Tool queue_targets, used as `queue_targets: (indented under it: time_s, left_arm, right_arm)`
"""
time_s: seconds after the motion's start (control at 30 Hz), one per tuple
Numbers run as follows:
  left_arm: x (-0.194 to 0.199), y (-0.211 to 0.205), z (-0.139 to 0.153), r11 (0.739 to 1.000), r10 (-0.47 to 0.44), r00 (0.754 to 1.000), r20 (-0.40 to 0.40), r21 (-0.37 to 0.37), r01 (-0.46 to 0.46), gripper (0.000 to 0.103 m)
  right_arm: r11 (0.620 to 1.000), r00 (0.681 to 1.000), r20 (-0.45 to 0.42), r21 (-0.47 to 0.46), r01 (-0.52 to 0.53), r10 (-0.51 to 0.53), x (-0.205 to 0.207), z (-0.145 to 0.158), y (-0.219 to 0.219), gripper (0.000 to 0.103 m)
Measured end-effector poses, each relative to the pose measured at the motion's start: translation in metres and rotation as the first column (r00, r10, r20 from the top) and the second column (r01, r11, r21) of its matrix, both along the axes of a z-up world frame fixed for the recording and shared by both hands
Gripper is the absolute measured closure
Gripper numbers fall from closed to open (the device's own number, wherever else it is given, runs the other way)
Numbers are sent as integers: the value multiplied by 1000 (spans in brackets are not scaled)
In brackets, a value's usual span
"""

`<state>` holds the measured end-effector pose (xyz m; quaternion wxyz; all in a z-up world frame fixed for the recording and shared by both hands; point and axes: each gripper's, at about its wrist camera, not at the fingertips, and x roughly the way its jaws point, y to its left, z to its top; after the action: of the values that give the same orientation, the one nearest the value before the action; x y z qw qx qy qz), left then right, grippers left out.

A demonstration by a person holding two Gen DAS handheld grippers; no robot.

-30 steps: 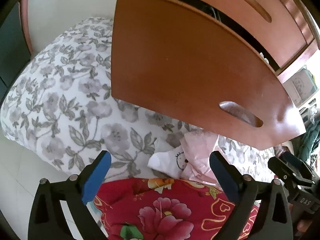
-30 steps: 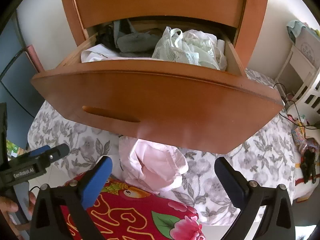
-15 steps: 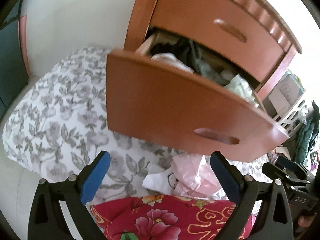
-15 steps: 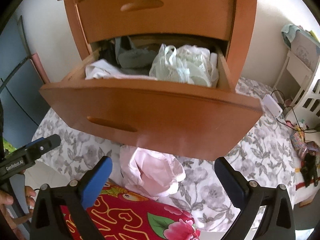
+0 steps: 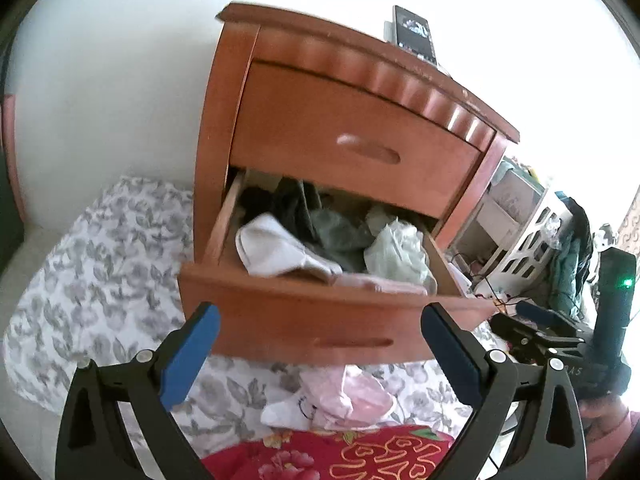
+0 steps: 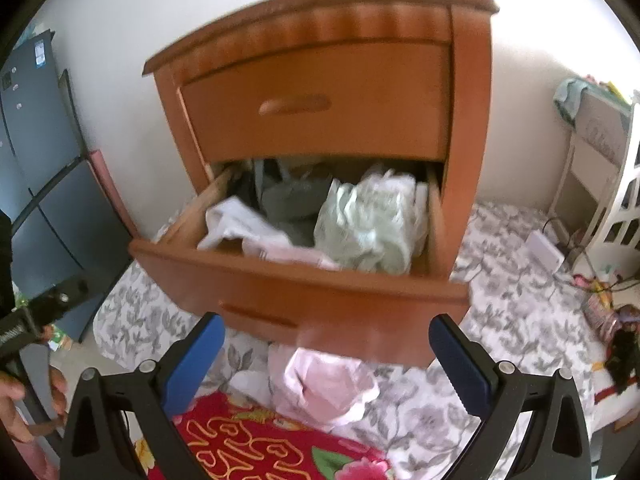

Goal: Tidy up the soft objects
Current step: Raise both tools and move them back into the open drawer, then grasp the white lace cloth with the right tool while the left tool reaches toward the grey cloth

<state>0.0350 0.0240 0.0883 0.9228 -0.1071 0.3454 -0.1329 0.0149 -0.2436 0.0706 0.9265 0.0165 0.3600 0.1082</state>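
Observation:
A wooden nightstand's lower drawer (image 5: pixel 304 320) (image 6: pixel 320 296) stands pulled out, stuffed with white, grey-green and pale green clothes (image 5: pixel 392 256) (image 6: pixel 368 224). Under its front, on a grey floral sheet (image 5: pixel 92 280) (image 6: pixel 516 312), lie a crumpled pink garment (image 5: pixel 352 396) (image 6: pixel 320 388) and a small white sock (image 5: pixel 286 410) with a drawn face. A red floral cloth (image 5: pixel 360 456) (image 6: pixel 248 448) lies nearest. My left gripper (image 5: pixel 320 356) is open in front of the drawer, holding nothing. My right gripper (image 6: pixel 326 364) is open too, above the pink garment.
The upper drawer (image 5: pixel 360 148) is closed and a phone (image 5: pixel 414 32) leans on the nightstand top. A white rack (image 5: pixel 528 236) with hanging clothes stands to the right. A dark cabinet (image 6: pixel 36 168) stands left. Cables and a white adapter (image 6: pixel 546 248) lie on the sheet.
Both grippers have pulled back and risen, so the views now look down into the open drawer instead of at its front from below. Both stayed open and empty.

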Motion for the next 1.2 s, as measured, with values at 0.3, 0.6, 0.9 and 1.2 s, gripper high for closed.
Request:
queue_targets:
  time_s: [0.3,0.6,0.9,1.2]
  left_arm:
    - [47,5,19,999,21,996,-84,47,-17,3]
    - [88,11,1,1000,17,977,-210,0,-17,3]
    - [132,4,-25,999,26,945,-326,32,-16,3]
    - [160,-7,-45,1000,15,923,-384,23,-7,3]
  right_arm:
    - [998,999,49,-64,19,-16,26,32,-11,0]
    - [997,998,-23,-62,51,-52,67,27,-14,0]
    - [998,991,-124,-56,40,-47,114,3,-6,0]
    - [999,977,-212,-20,33,-36,156,-17,1,10]
